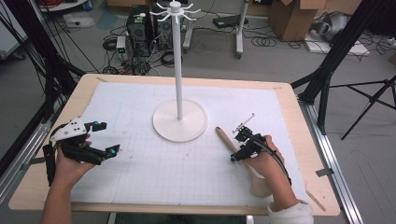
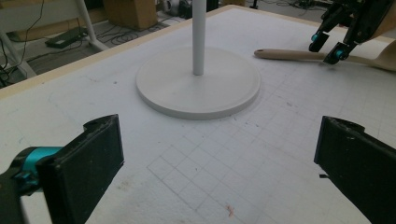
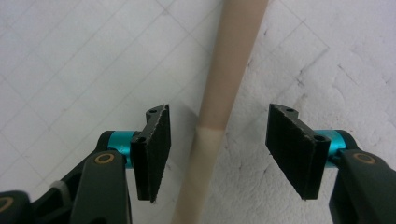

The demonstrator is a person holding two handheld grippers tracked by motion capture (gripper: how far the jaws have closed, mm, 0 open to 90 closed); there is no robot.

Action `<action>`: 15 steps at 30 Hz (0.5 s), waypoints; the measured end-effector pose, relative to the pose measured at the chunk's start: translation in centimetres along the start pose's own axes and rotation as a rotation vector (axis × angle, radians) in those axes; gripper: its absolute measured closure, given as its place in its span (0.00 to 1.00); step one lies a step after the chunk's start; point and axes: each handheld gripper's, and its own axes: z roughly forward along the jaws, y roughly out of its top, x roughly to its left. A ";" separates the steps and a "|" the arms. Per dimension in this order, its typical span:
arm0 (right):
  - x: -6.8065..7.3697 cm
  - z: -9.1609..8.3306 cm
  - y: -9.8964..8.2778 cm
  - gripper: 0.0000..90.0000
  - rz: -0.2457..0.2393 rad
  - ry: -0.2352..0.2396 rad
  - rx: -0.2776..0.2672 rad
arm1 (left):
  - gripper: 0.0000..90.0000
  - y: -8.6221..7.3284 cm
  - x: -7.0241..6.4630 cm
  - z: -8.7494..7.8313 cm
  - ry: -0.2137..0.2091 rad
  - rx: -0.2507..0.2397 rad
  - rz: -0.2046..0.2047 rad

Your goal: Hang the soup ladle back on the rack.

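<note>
Lying flat on the white gridded mat (image 1: 154,168) of the table (image 1: 289,100), just right of the stand's base: one wooden spoon (image 3: 219,100), pale handle pointing toward the stand, bowl end toward the person's right hand.

Right hand-held gripper (image 3: 217,149): jaws apart, straddling the handle, one pad on each side; neither pad appears to touch the wood. Judged state: grasp lined up, not yet closed; lifting the spoon is still to do.

Left hand-held gripper (image 1: 103,138): jaws wide apart, holding nothing, hovering over the mat well apart from the spoon.

White stand (image 1: 178,70): round base, upright pole, ring of hooks at the top, all hooks bare. If the spoon is meant to hang there, that step is also left.

Writing, brands, labels: none readable on any item.
</note>
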 end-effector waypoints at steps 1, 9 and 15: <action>0.0 0.0 0.0 0.44 0.000 0.000 0.000 | 0.02 0.0 0.0 0.0 0.000 0.000 0.000; -0.2 -0.1 -0.2 0.54 0.008 0.019 0.009 | 0.02 0.0 0.0 0.0 0.003 -0.001 -0.002; -0.1 0.0 -0.2 0.60 0.010 0.031 0.023 | 0.02 0.0 0.0 0.0 0.005 -0.001 0.001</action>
